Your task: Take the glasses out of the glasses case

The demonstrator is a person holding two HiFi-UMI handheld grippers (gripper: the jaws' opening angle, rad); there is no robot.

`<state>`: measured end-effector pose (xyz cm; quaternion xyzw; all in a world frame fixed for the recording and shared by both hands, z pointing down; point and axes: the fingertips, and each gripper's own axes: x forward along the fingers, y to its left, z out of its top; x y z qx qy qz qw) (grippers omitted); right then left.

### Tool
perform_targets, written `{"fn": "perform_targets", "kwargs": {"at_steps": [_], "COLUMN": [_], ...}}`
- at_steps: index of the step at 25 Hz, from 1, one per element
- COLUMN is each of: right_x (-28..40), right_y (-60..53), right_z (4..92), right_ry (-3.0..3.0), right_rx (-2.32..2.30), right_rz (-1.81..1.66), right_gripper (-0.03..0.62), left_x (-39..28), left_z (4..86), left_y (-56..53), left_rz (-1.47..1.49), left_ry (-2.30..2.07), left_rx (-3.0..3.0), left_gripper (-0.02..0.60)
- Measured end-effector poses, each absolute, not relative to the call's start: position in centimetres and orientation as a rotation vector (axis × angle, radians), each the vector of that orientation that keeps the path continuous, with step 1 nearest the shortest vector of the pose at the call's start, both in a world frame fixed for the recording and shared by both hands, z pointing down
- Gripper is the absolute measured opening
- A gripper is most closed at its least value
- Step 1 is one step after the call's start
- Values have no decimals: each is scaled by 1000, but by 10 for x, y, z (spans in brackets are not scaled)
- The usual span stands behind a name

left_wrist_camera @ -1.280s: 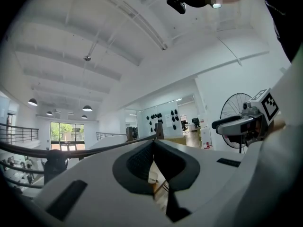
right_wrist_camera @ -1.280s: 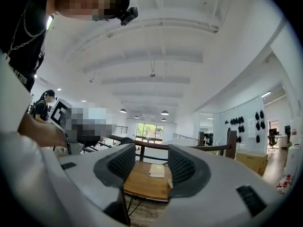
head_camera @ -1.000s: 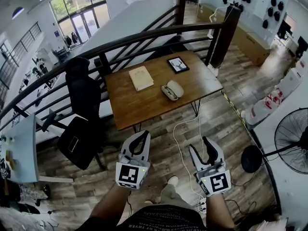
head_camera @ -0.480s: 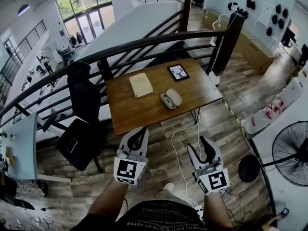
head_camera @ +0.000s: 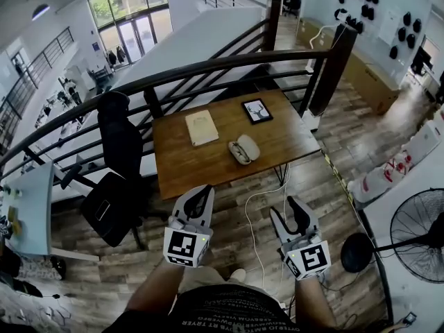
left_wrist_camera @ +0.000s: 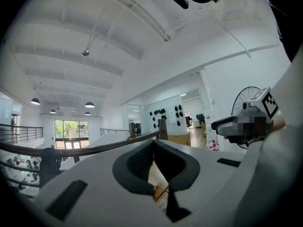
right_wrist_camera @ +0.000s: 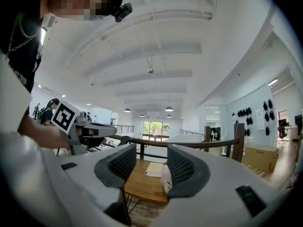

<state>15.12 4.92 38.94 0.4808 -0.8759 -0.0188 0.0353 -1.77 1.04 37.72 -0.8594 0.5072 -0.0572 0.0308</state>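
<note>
An open glasses case [head_camera: 244, 149] lies on the wooden table [head_camera: 208, 165], the glasses resting in its left half. It also shows small in the right gripper view, where the case [right_wrist_camera: 166, 178] sits far ahead on the table [right_wrist_camera: 141, 185]. Both grippers hang level in the air on the near side of the table, well short of it. My left gripper [head_camera: 202, 194] [left_wrist_camera: 154, 143] has its fingertips together and holds nothing. My right gripper [head_camera: 294, 210] [right_wrist_camera: 151, 152] is open with its jaws closing, nothing between them.
A tan notebook [head_camera: 202, 127] and a framed picture [head_camera: 257, 111] lie on the table behind the case. A black office chair [head_camera: 114, 165] stands left of the table, a dark railing [head_camera: 229, 64] behind it. A floor fan [head_camera: 418, 236] stands at right, and a white cable [head_camera: 263, 194] runs over the wood floor.
The person has stepped toward the table, carrying both grippers along. The table and case sit lower and nearer in the head view. Neither gripper has touched anything.
</note>
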Motion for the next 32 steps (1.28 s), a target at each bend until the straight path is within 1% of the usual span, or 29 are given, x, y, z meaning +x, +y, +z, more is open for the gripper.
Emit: {"fn": "perform_targets", "kwargs": {"at_steps": [14,24,32], "right_x": [141,129,119], "right_y": [6,-53,-102], "right_z": [394,395,403], "right_ry": [-2702,-2693,-2694], "right_rx": [1459,1463,1472], "right_rz": [-31,-6,21], "right_gripper": [186,183,181], "left_x": [-27,-28,-41], "left_z": [383,389,395], "left_y": [-28,-89,-138], "left_rz": [-171,-199,-206], "left_ry": [1574,1524,1525], "left_rx": [-2664,-2704,-2704], "left_gripper": [26,26,26]}}
